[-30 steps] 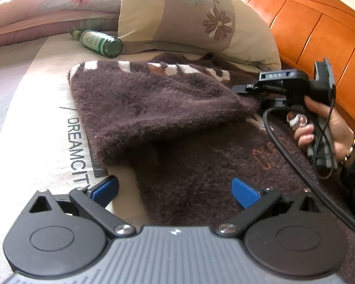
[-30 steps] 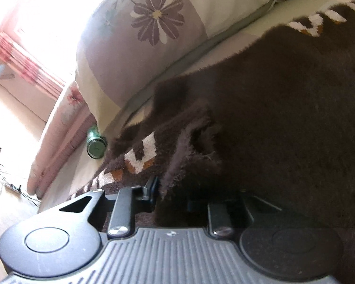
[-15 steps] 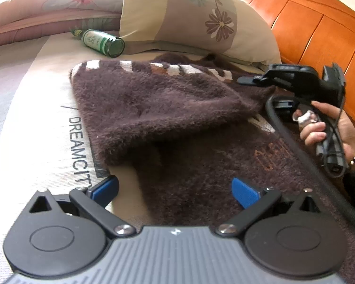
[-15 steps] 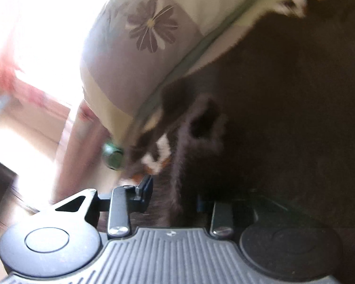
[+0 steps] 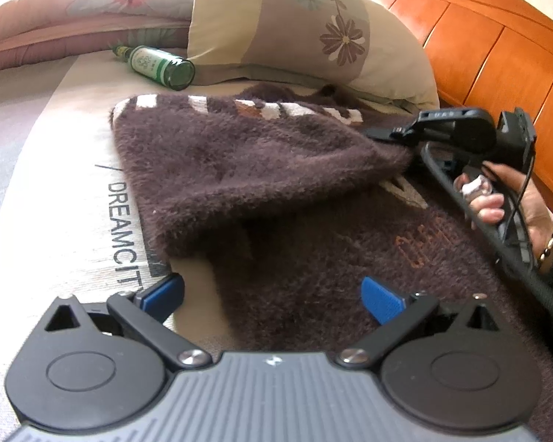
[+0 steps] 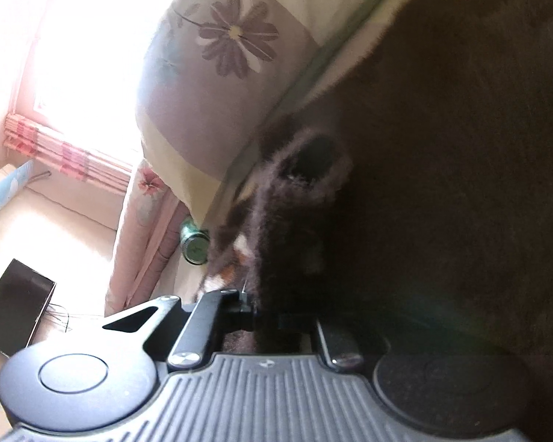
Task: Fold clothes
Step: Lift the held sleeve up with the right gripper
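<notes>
Two views. Left wrist: left gripper [image 5: 272,296], blue pads spread wide, hovers over a brown fuzzy sweater [image 5: 261,169] lying on the bed [image 5: 55,169] below a floral pillow [image 5: 306,29]. Right wrist: right gripper [image 6: 276,318] pinches the sweater's edge.

My left gripper [image 5: 272,294] is hovering low with its blue pads spread wide, gripping nothing. My right gripper [image 6: 276,316] is pinching fabric with its jaws closed, my right hand [image 5: 512,202] wrapping its handle.
</notes>
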`<state>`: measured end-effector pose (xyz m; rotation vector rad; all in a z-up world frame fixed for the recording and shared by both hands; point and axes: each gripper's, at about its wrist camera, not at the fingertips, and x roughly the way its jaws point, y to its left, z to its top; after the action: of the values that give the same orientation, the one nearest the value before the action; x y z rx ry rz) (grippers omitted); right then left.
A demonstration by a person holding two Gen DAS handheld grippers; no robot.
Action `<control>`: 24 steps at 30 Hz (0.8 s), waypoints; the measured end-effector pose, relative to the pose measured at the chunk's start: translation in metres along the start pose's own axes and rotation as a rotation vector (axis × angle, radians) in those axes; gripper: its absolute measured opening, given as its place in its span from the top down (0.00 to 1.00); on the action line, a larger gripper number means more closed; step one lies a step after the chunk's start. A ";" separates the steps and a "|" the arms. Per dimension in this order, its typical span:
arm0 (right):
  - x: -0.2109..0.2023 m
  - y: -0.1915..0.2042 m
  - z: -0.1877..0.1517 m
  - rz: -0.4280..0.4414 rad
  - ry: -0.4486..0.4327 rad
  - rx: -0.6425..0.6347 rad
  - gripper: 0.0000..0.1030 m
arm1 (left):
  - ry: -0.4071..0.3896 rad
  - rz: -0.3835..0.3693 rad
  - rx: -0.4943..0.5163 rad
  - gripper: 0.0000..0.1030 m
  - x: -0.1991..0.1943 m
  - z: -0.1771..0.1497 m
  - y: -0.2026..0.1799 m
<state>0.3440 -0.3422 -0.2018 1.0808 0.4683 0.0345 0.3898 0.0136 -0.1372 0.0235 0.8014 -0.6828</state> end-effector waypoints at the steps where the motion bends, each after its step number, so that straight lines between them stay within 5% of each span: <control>1: 0.001 0.005 0.004 0.005 -0.002 -0.019 0.89 | -0.001 -0.001 -0.001 0.01 0.000 0.000 0.000; 14: -0.012 0.044 0.035 0.001 -0.016 -0.210 0.89 | -0.033 -0.015 0.001 0.01 -0.005 0.003 -0.001; 24: -0.018 0.097 0.036 0.093 0.037 -0.312 0.89 | -0.139 -0.163 -0.065 0.01 0.004 0.018 -0.007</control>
<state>0.3607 -0.3305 -0.0984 0.7956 0.4296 0.2039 0.4000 0.0011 -0.1254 -0.1486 0.6957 -0.8030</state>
